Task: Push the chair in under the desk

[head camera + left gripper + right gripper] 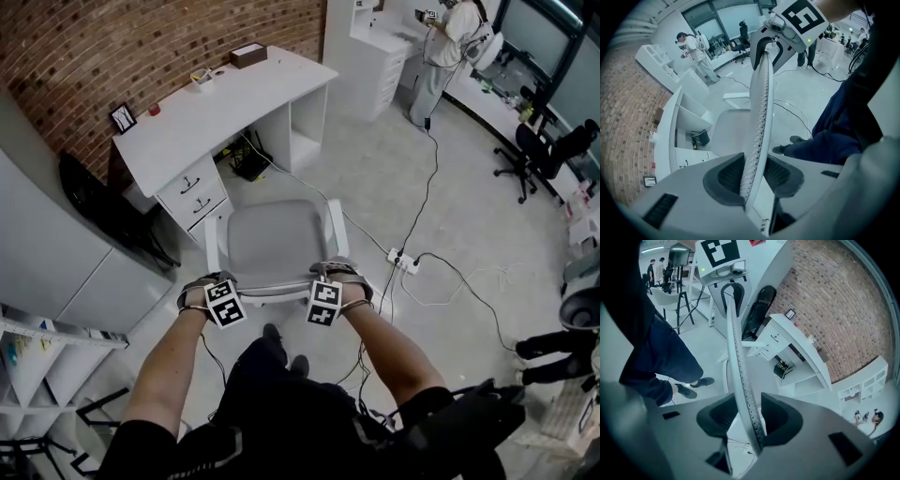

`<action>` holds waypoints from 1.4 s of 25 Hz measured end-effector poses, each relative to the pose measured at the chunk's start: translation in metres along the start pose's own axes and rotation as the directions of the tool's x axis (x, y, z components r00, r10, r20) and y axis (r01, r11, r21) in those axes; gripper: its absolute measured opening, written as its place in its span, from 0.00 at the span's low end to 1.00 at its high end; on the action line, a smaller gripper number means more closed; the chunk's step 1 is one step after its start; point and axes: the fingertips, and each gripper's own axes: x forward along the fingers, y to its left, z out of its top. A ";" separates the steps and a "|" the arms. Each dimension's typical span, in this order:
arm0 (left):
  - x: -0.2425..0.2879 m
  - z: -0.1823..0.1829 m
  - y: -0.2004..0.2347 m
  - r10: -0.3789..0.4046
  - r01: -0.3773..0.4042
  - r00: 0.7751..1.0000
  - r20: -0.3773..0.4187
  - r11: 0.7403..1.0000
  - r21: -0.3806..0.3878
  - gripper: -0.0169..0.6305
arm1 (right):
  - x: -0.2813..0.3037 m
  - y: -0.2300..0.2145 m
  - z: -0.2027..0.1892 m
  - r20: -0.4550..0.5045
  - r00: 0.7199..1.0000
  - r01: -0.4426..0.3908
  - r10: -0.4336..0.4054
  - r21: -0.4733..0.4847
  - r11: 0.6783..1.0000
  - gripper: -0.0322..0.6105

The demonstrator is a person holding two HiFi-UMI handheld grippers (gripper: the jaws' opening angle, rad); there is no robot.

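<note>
We stand in a room with a red-brown brick wall [141,47] along one side and a pale grey floor [469,206], across which cables run to a white power strip [405,262]. At the far end a person [448,47] stands at a white cabinet [375,66]. Dark windows [548,33] have a black office chair [548,150] near them, and white shelving [47,361] stands close on our left.

- Left forearm [167,361] and right forearm [394,339], both bare, reach forward and down, roughly parallel.
- Left gripper [212,287]: jaws clamped across the top edge of the chair backrest [277,292], a pad on each face.
- Right gripper [334,277]: the same clamp near the backrest's other end.
</note>
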 end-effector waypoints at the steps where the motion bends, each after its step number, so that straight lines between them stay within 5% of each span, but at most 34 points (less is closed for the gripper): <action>1: 0.001 0.003 0.003 0.003 -0.003 1.000 0.004 1.000 0.002 0.21 | 0.002 -0.004 -0.002 -0.003 1.000 -0.003 0.003 0.001 1.000 0.30; 10: 0.017 0.043 0.036 -0.004 0.004 0.999 0.037 1.000 0.022 0.19 | 0.021 -0.053 -0.033 -0.048 0.999 0.007 -0.007 0.000 1.000 0.31; 18: 0.030 0.064 0.061 -0.154 0.154 0.988 0.006 0.987 -0.051 0.19 | 0.044 -0.096 -0.048 -0.069 0.997 -0.019 0.016 -0.035 0.999 0.31; 23: 0.037 0.082 0.082 -0.082 0.083 0.994 0.068 0.997 -0.006 0.17 | 0.056 -0.123 -0.058 -0.091 0.996 -0.021 0.017 -0.045 0.999 0.31; 35: 0.055 0.107 0.139 -0.100 0.101 0.990 0.098 0.995 -0.011 0.16 | 0.090 -0.190 -0.067 -0.127 0.991 -0.043 0.036 -0.047 0.998 0.31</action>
